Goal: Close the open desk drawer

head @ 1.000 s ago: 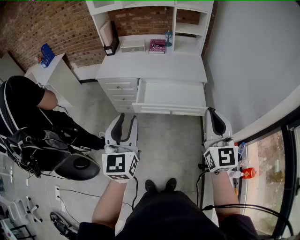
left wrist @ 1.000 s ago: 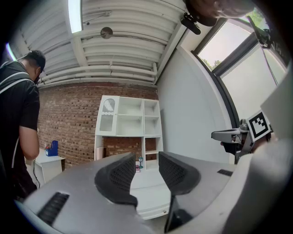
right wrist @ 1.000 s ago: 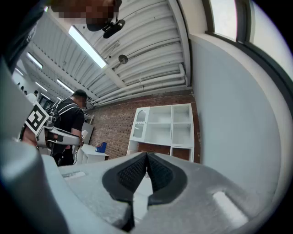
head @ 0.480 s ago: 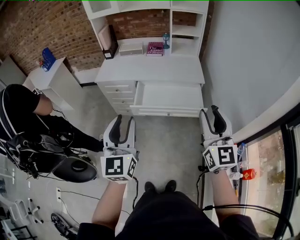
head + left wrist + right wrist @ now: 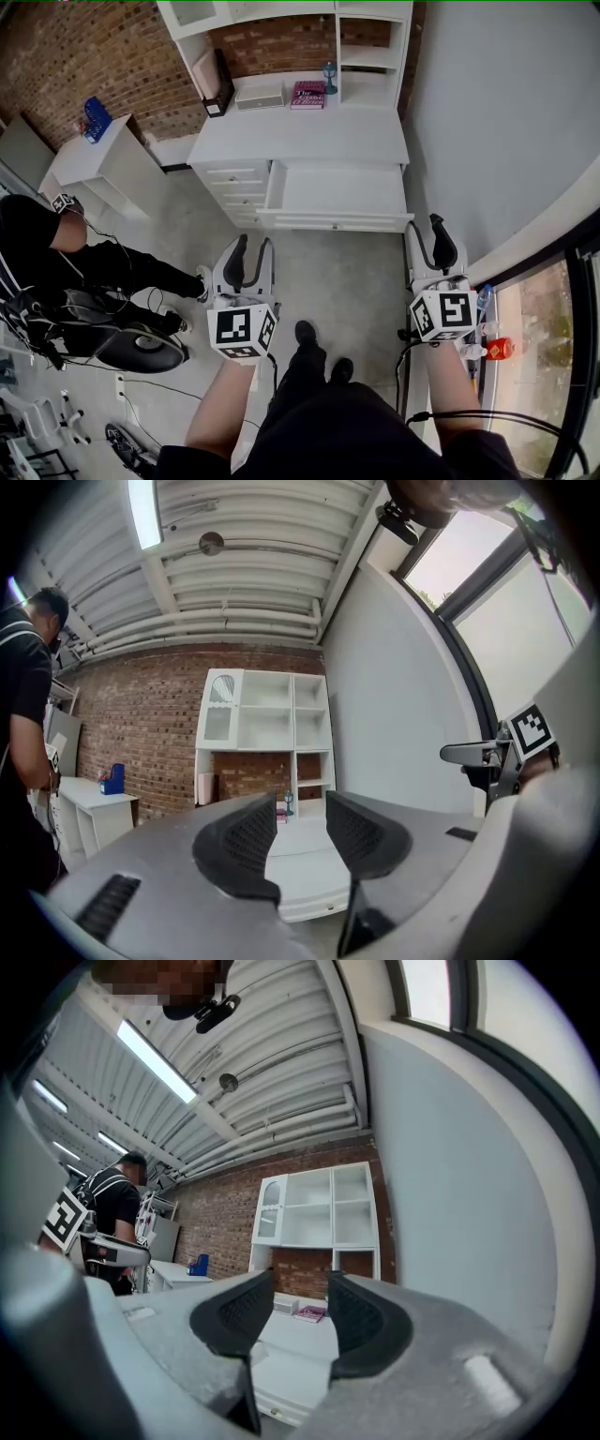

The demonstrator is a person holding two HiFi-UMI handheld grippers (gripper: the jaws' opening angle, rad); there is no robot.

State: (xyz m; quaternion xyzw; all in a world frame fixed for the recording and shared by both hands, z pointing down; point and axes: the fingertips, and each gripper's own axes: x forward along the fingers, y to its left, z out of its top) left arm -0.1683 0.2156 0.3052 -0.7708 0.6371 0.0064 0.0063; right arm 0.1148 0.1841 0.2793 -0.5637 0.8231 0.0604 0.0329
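The white desk [image 5: 309,136] stands ahead with its wide drawer [image 5: 342,192] pulled out; the drawer front [image 5: 336,223] faces me. My left gripper [image 5: 251,253] hovers over the floor short of the drawer's left corner, its jaws opening with nothing between them. My right gripper [image 5: 424,239] hangs just off the drawer's right corner, its jaws also opening and empty. In the left gripper view the left gripper [image 5: 302,841] points at the drawer [image 5: 305,892]. The right gripper view has the right gripper [image 5: 300,1321] framing the desk top and the drawer [image 5: 281,1387].
A stack of shut small drawers [image 5: 239,183] sits left of the open one. A pink book [image 5: 309,92] and a white box [image 5: 261,94] lie on the desk. A person in black [image 5: 56,253] sits at left beside a white side table [image 5: 103,150]. A window wall [image 5: 544,328] runs at right.
The right gripper's jaws have gone from shut to wide apart. My foot has stepped forward between the grippers. The seated person has shifted toward the left edge.
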